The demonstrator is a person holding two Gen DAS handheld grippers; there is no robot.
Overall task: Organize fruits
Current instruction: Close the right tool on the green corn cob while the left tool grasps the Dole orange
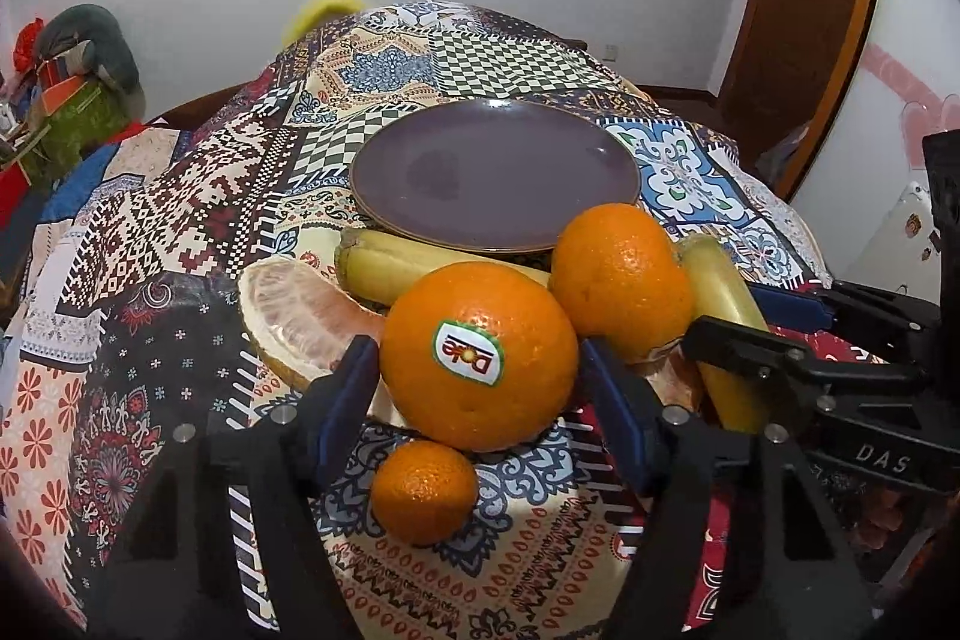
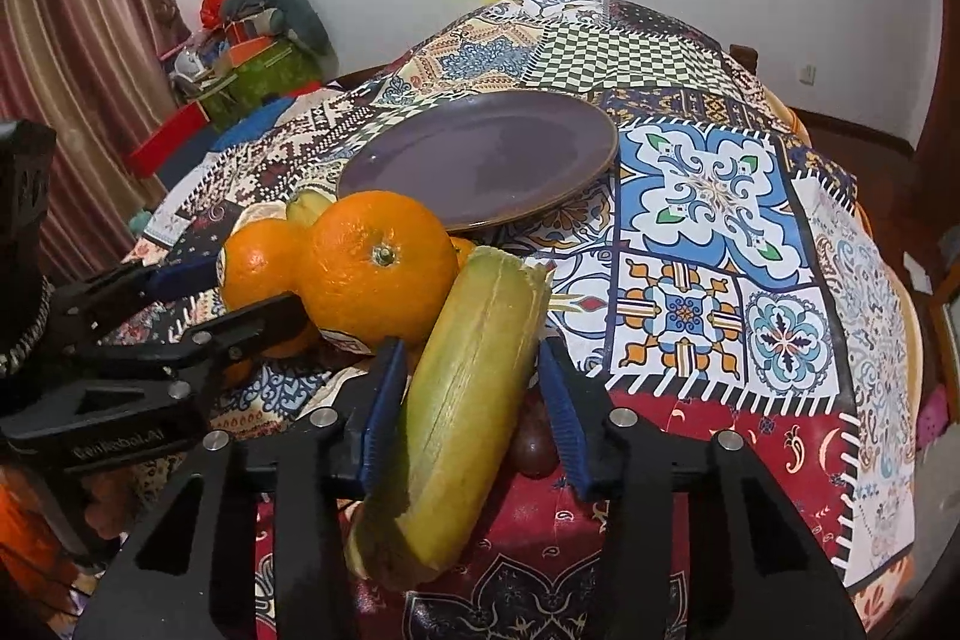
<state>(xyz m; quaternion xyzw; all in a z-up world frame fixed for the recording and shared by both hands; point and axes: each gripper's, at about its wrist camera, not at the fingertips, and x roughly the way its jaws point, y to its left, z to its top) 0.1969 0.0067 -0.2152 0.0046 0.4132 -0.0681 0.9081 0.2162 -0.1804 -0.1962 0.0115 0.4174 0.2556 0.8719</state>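
We find the left tongs (image 1: 477, 370) clamped on the stickered orange (image 1: 479, 355) and the right tongs (image 2: 471, 400) straddling the banana (image 2: 462, 400), its grip unclear, plate (image 1: 384, 196) beyond both.

Glossy purple glazed plate (image 1: 495, 172) catches light; patterned tablecloth (image 2: 708, 244) looks smooth; the orange (image 1: 480, 355) shines, pebbly-skinned.

right claw (image 2: 471, 403) — astride banana (image 2: 462, 400), perhaps touching | orange (image 2: 378, 268) behind | plate (image 2: 480, 160) bare
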